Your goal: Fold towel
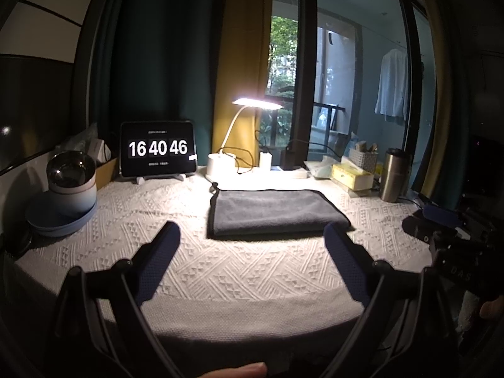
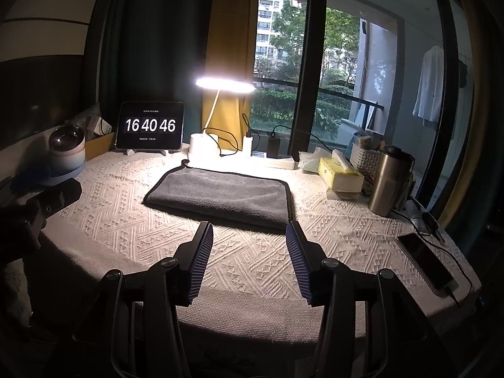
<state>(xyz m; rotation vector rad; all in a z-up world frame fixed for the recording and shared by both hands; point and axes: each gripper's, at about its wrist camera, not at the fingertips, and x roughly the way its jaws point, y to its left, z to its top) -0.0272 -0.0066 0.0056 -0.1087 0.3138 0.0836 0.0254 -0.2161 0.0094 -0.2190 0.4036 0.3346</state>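
Note:
A grey towel (image 1: 274, 212) lies folded flat on the white textured tablecloth (image 1: 220, 267), under the lamp. It also shows in the right wrist view (image 2: 220, 198), with a dark piped edge. My left gripper (image 1: 252, 233) is open and empty, held above the cloth just short of the towel's near edge. My right gripper (image 2: 249, 230) is open and empty, just short of the towel's near right corner. The right gripper's body shows at the right edge of the left wrist view (image 1: 441, 230). The left gripper's body shows at the left of the right wrist view (image 2: 47, 201).
A lit desk lamp (image 2: 225, 83) and a tablet clock (image 2: 150, 126) stand at the back. Stacked bowls (image 1: 71, 186) sit at the left. A tissue box (image 2: 340, 173), steel tumbler (image 2: 390, 182) and phone on a cable (image 2: 425, 261) are at the right.

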